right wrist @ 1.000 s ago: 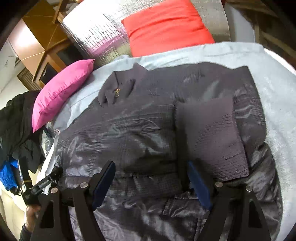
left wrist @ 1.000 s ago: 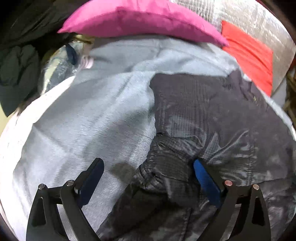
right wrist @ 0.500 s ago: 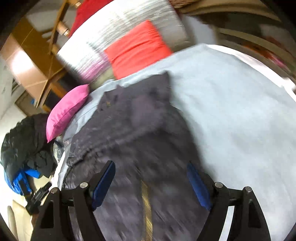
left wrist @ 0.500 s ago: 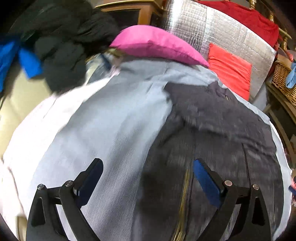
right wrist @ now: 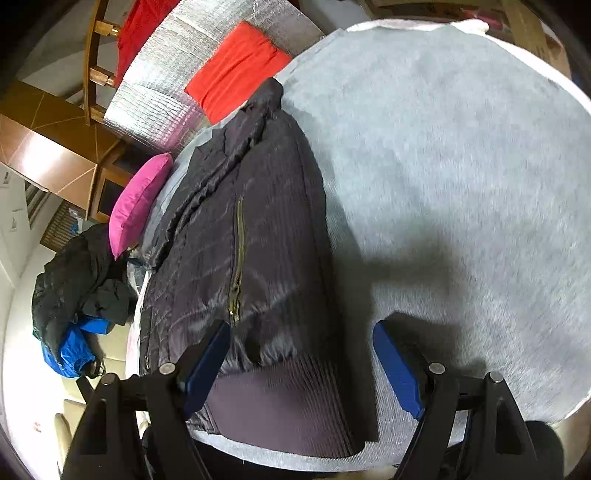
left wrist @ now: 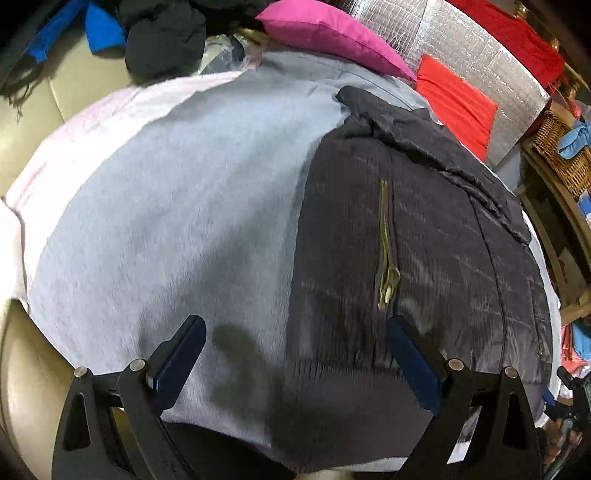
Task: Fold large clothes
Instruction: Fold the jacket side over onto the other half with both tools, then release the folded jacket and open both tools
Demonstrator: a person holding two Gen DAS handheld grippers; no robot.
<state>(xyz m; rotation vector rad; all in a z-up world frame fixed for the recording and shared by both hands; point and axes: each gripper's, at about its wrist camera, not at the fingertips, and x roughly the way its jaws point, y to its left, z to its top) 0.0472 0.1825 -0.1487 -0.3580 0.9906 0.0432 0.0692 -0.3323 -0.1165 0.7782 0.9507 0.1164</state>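
A dark quilted jacket [left wrist: 424, 229] lies folded lengthwise on a pale grey blanket [left wrist: 166, 206], its brass zip [left wrist: 385, 251] running up the middle. In the right wrist view the same jacket [right wrist: 251, 236] stretches from the near edge toward the pillows, ribbed hem [right wrist: 280, 402] nearest. My left gripper [left wrist: 295, 358] hovers open over the jacket's near left edge, nothing between its blue pads. My right gripper [right wrist: 301, 365] is also open, above the hem and the jacket's right edge, holding nothing.
A pink pillow [left wrist: 328, 33] and a red pillow [left wrist: 458, 99] lie at the far end against a silver quilted panel [left wrist: 476, 55]. Dark and blue clothes [right wrist: 74, 295] are piled beside the bed. A wicker basket [left wrist: 561, 144] stands at right. Bare blanket [right wrist: 461, 184] spreads right of the jacket.
Both grippers have pulled back toward the near end of the jacket, staying open. The jacket now appears as a narrow lengthwise fold with its zip on top, where earlier a sleeve lay across it.
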